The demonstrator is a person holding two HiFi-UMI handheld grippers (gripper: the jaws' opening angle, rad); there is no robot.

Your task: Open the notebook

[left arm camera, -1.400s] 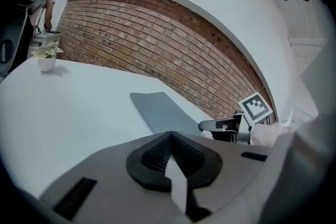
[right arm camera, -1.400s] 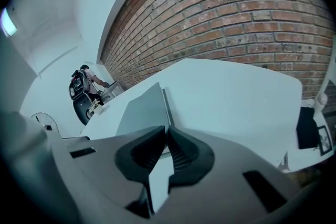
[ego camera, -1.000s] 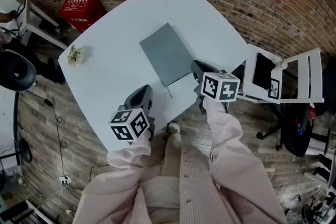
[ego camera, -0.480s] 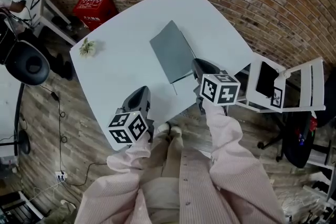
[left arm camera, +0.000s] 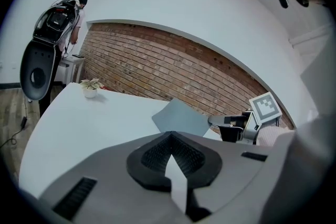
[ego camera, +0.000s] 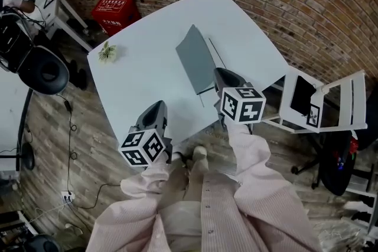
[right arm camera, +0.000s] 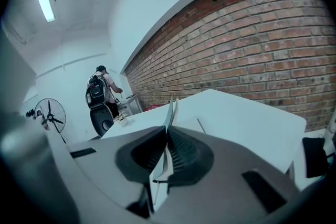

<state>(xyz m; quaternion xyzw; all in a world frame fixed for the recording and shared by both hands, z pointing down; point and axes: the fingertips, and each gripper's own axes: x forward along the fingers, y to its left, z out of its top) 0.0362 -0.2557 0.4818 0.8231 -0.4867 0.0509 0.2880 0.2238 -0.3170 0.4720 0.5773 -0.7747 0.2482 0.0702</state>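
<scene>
Within the last second the grey cover (ego camera: pixel 196 59) of the notebook (ego camera: pixel 204 82) has come up from lying flat; now it stands steeply tilted over the white table (ego camera: pixel 147 68), and a thin edge line shows just beside it on the right; I judge that the opening is well under way, but the cover is not yet laid over. Your right gripper (right arm camera: pixel 167 134) is clamped on the near edge of this cover; the sheet runs up between its pads. Your left gripper (left arm camera: pixel 169 136) hangs near the table's front edge with the jaws together and nothing in them. The red crate (ego camera: pixel 113 12) carries white print, too small to read; the cover shows no label; the cube (ego camera: pixel 242 104) has only square markers.
</scene>
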